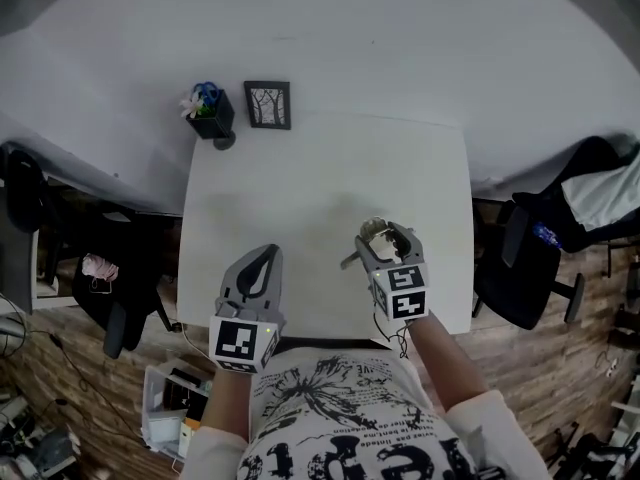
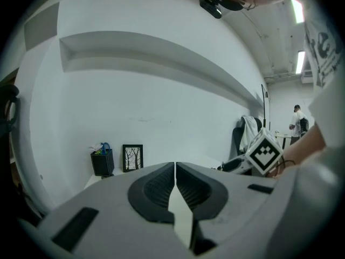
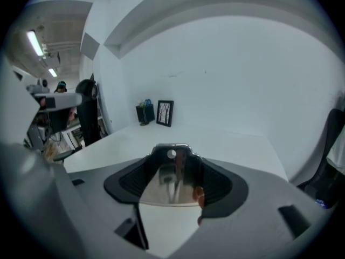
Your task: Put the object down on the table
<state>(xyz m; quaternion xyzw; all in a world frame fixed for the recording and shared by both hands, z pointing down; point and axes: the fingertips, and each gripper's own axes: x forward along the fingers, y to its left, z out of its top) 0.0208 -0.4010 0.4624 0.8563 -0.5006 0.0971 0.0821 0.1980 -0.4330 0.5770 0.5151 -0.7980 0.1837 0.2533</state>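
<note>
Jaws of the right gripper [image 3: 173, 163] clamp a shiny metal object [image 3: 171, 188] over the surface [image 1: 320, 168], near its front edge; left gripper [image 2: 175, 169] jaws are together, empty. Released too high, it may bounce off that edge

no legible text, shirt lettering [image 1: 400, 460] unreadable

The object [image 3: 168, 186] is a shiny, mirror-bright piece of metal with a flat face and a small round hole near its far end. It sits low in the middle of the right gripper view, clamped between the jaws of the right gripper [image 3: 172, 151]. In the head view it [image 1: 375, 232] shows right of centre, over the white table [image 1: 300, 183], a slim part sticking out leftwards; whether it touches the tabletop cannot be told
</note>
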